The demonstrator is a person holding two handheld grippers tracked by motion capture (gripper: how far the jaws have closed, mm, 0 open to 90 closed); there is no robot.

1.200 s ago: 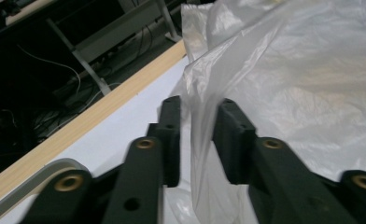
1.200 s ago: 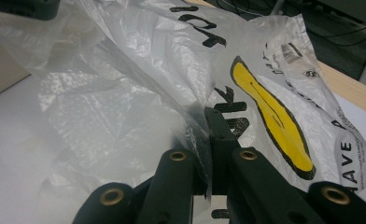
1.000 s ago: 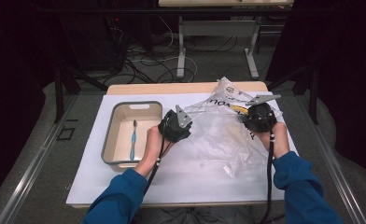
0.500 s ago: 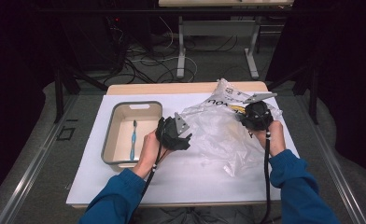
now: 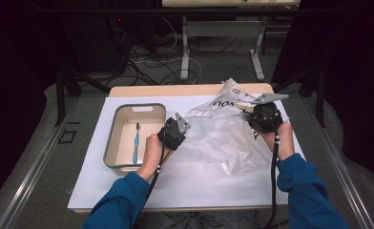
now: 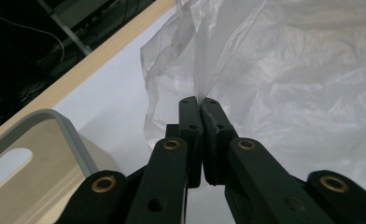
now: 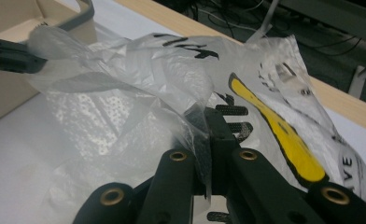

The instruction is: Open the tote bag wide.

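On the white table cover, the clear plastic bag (image 5: 223, 136) lies stretched between both grippers. Left gripper (image 6: 200, 103) pinches its edge at 9 o'clock; right gripper (image 7: 208, 119) pinches film at 3 o'clock. Grey bin (image 5: 112, 148) with blue toothbrush (image 5: 136, 142) sits just beside, at 9 o'clock.

Setting: a lab or recording studio, not a home. Wooden table (image 5: 166, 90) covered with a white sheet (image 5: 213, 176), ringed by black curtains (image 5: 18, 71). Loose cables (image 5: 151, 62) run over the grey floor (image 5: 42, 176) behind it (untidy, typical of test rigs). Metal legs of a second bench (image 5: 185, 52) stand beyond. Aluminium rails (image 5: 37, 171) flank the table.
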